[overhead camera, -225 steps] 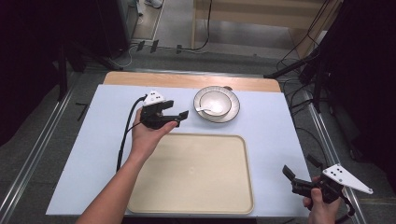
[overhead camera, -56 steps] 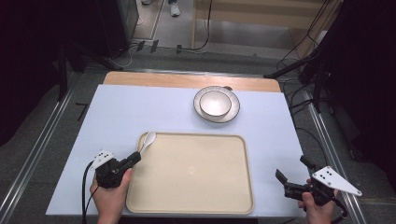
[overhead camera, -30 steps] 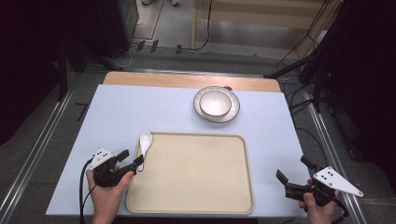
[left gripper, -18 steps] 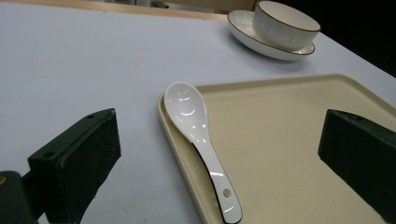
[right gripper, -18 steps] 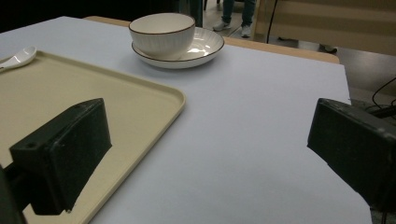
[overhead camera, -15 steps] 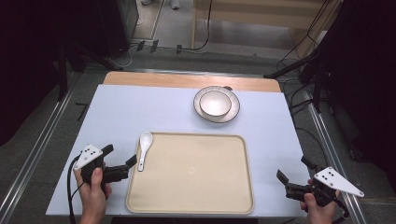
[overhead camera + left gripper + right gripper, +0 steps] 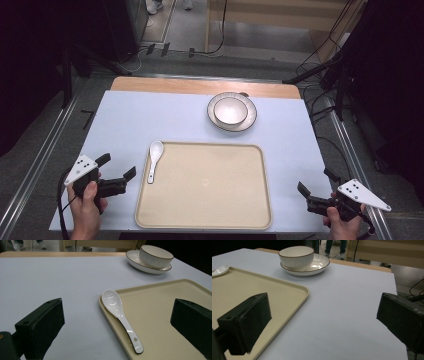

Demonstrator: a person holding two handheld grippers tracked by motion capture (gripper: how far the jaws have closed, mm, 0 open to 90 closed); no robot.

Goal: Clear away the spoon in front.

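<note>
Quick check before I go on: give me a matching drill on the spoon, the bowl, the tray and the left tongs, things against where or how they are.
Things:
1. spoon
2. bowl
3. tray
4. left tongs

Places or states:
A. standing in the plate
B. open, holding nothing
C. lying along the tray's left rim
D. bare in the middle, at the table's near edge

Pairs: 1-C, 2-A, 3-D, 4-B
</note>
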